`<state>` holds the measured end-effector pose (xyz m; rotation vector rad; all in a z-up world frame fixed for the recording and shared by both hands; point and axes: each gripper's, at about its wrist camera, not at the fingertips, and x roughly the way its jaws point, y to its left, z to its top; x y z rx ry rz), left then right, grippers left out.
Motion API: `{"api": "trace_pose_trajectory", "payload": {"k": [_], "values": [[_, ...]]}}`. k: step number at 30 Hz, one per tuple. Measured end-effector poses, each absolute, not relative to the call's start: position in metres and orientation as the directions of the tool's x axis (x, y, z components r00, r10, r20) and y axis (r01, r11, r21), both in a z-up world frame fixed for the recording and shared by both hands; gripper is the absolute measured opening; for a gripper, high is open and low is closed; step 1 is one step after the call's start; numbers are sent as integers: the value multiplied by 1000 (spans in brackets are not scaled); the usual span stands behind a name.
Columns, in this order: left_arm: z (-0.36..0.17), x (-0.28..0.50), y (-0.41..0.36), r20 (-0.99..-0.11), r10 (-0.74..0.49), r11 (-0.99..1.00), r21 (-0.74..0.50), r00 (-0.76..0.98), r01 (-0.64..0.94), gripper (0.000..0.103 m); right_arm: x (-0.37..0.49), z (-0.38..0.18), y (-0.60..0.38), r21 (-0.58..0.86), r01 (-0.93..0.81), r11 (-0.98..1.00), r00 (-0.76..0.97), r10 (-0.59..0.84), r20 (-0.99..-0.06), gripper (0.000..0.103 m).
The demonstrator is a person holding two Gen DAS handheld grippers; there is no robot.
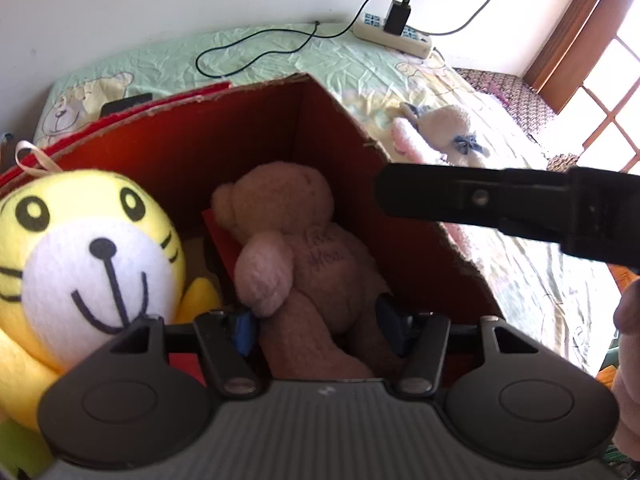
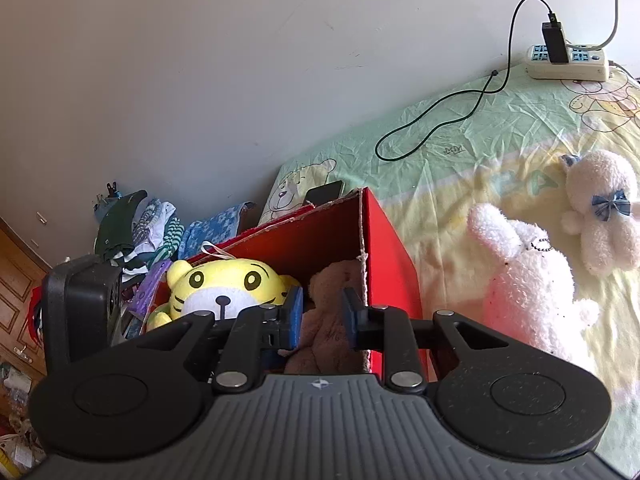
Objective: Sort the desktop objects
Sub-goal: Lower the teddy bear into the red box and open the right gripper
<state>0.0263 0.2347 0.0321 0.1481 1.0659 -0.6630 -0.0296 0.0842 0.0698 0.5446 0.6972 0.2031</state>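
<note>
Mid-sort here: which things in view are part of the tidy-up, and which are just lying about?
Part of the job:
red box
yellow tiger plush, in the box
brown teddy bear, in the box
white rabbit plush, on the bed
white bear plush with blue bow, on the bed

Just lying about:
power strip
charger cable
phone
clothes pile

**Toys in the box, toys on the bed**

The red cardboard box [image 2: 394, 256] stands on the green-and-yellow cartoon-print bedsheet [image 2: 440, 152]. In it lie 2 toys: the yellow tiger plush [image 2: 224, 286] to the left, the brown teddy bear [image 1: 304, 248] to its right, against the box's right wall. Right of the box, on the sheet, lie the white fluffy rabbit plush [image 2: 528, 280] and, beyond it, the white plush with a blue bow [image 2: 600, 208]. Behind, by the wall, sits the beige power strip [image 2: 568, 66]; its black cable [image 2: 440, 120] loops across the sheet. A dark phone [image 2: 326, 192] lies behind the box.
</note>
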Motion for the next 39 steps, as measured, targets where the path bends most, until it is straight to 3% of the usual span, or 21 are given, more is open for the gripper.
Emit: {"api": "trace_pose_trajectory", "payload": {"k": [2,10,16,35,39], "values": [[33,26,234,-854,-413,807,-183,316,561,62,-32,69,84,530,12,848,761,337,-554,25],[53,12,237,-853,-326,850,-75,408,522,87,-41,75,92,439,50,897,783,237,-575,27],[62,5,243,-847,-250,877,8,470,481,87,-47,78,94,451,74,889,785,226,-576,40],[83,-7,269,-832,-120,947,68,541,314,85,-45,78,129,391,76,917,721,221,-656,41],[83,-9,271,-835,-99,951,81,541,300,85,-43,78,132,366,93,926,718,192,-669,48]]}}
